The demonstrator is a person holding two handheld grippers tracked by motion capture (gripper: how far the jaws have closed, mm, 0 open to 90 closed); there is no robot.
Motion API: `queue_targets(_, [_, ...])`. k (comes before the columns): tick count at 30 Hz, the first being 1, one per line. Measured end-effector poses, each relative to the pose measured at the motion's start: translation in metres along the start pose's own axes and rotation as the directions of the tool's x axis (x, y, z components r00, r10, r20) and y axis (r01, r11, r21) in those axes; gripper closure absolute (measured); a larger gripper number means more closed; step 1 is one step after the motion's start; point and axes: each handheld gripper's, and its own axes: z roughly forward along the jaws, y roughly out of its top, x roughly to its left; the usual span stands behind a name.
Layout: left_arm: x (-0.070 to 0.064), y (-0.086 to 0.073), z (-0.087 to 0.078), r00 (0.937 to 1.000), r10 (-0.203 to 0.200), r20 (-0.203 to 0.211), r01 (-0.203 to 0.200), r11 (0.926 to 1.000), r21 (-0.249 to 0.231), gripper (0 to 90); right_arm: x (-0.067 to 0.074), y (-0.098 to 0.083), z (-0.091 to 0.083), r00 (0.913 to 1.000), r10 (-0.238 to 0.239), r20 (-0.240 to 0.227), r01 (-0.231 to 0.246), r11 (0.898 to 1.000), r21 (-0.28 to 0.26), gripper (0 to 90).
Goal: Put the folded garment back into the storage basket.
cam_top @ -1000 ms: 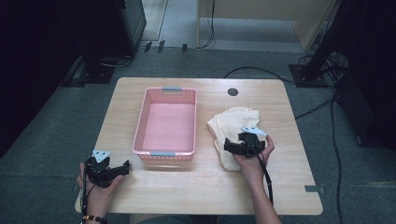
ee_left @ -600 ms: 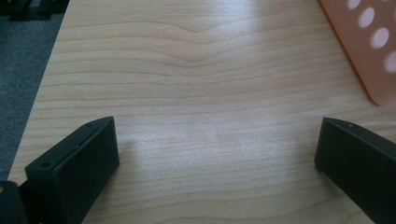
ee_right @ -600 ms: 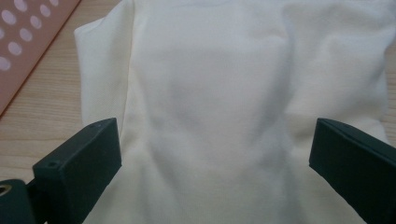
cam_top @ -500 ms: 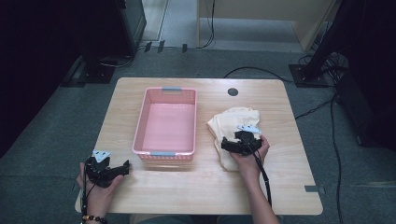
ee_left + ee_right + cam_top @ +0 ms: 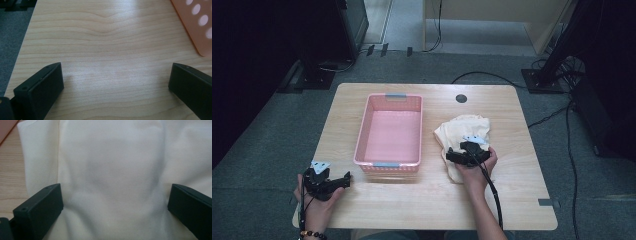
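Right gripper [image 5: 457, 156], jaws spread wide over the crumpled cream cloth [image 5: 462, 131], should press deeper before closing; left gripper [image 5: 343, 178] rests released.

No text, label, brand or number can be read on anything in these views.

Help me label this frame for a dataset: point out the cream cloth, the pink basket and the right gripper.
cream cloth [image 5: 464, 126], high view, on its far folded part.
pink basket [image 5: 388, 164], high view, on its near rim.
right gripper [image 5: 115, 202], right gripper view, midway between its open jaws.
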Motion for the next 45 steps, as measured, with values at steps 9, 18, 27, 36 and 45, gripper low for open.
queue_targets(9, [0.000, 0.000, 0.000, 1.0000, -0.001, 0.000, 0.001, 1.0000, 0.000, 0.0, 0.001, -0.002, 0.003, 0.9990, -0.041, -0.019, 0.041, 0.999, -0.011, 0.0])
queue_targets(18, [0.000, 0.000, 0.000, 1.0000, -0.001, 0.000, 0.001, 1.0000, -0.001, 0.0, 0.001, -0.002, 0.003, 0.9997, -0.023, 0.002, 0.023, 1.000, -0.014, 3.5])
queue_targets(27, [0.000, 0.000, 0.000, 1.0000, -0.001, 0.000, 0.001, 1.0000, -0.001, 0.0, -0.003, -0.006, -0.002, 0.9987, 0.021, 0.046, -0.018, 0.997, -0.069, 26.2])
queue_targets(36, [0.000, 0.000, 0.000, 1.0000, 0.000, 0.000, 0.000, 1.0000, -0.001, 0.0, -0.016, -0.009, -0.007, 0.9995, 0.014, 0.027, -0.012, 0.996, -0.093, 51.6])
queue_targets(45, [0.000, 0.000, 0.000, 1.0000, 0.000, 0.000, 0.000, 1.0000, -0.001, 0.0, -0.024, -0.010, -0.009, 0.9989, 0.046, 0.009, -0.045, 0.993, -0.108, 65.8])
